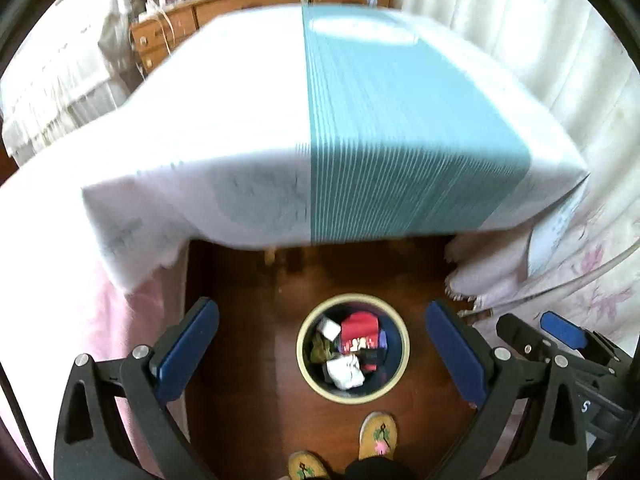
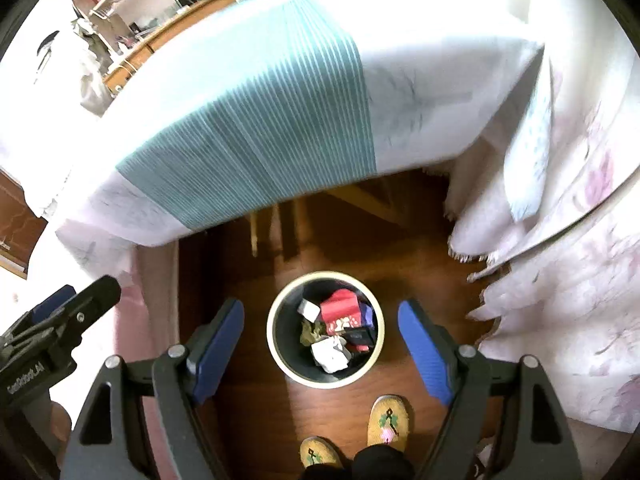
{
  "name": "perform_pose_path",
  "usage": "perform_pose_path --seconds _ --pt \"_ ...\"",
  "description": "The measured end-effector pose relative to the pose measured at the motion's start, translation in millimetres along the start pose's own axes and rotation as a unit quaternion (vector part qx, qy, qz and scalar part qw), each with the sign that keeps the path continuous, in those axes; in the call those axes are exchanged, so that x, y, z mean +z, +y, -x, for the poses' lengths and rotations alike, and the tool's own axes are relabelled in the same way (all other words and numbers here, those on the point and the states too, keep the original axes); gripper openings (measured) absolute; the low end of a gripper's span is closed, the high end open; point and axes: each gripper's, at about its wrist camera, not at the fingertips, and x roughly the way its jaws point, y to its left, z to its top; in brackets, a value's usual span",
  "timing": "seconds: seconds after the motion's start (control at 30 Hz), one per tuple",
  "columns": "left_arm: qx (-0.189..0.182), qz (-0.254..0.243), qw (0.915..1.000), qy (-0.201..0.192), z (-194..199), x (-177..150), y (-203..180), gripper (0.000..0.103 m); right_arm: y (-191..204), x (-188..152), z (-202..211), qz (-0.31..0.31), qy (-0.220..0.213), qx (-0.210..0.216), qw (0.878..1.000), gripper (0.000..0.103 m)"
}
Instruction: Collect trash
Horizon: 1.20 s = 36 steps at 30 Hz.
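A round bin [image 1: 308, 376] with a cream rim stands on the dark wooden floor, seen from above. It holds several pieces of trash: a red packet [image 1: 359, 327], crumpled white paper [image 1: 346, 372] and dark scraps. My left gripper [image 1: 322, 316] is open and empty, high above the bin. The bin [image 2: 276, 352] also shows in the right wrist view, with the red packet [image 2: 339, 309] inside. My right gripper [image 2: 322, 316] is open and empty above it. The right gripper [image 1: 560, 332] shows at the left view's right edge; the left gripper [image 2: 68, 308] shows at the right view's left edge.
A table under a white cloth with a teal striped band [image 1: 400, 152] overhangs the floor just beyond the bin. Floral curtains [image 1: 580, 272] hang at the right. A pink cloth [image 1: 92, 320] hangs at the left. The person's yellow slippers [image 1: 378, 434] stand beside the bin.
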Motion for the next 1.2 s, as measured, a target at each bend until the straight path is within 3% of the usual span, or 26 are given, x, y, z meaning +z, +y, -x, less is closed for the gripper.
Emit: perform_pose_path --seconds 0.23,0.63,0.8,1.0,1.2 --pt "0.008 -0.002 0.9989 -0.045 66 35 -5 0.102 21 25 62 0.025 -0.034 0.001 0.999 0.080" --pt "-0.003 0.021 0.9991 -0.036 154 57 -1 0.102 57 52 164 0.056 -0.051 0.009 0.997 0.080" --pt "0.006 0.025 0.9979 -0.060 186 58 -2 0.102 66 57 199 0.073 -0.073 0.020 0.994 0.080" --pt "0.027 0.027 0.9953 -0.089 203 53 -8 0.102 72 59 221 0.098 -0.113 0.013 0.989 0.080" --pt "0.032 0.035 0.9950 -0.087 201 54 -13 0.102 70 62 226 0.105 -0.118 0.011 0.987 0.080"
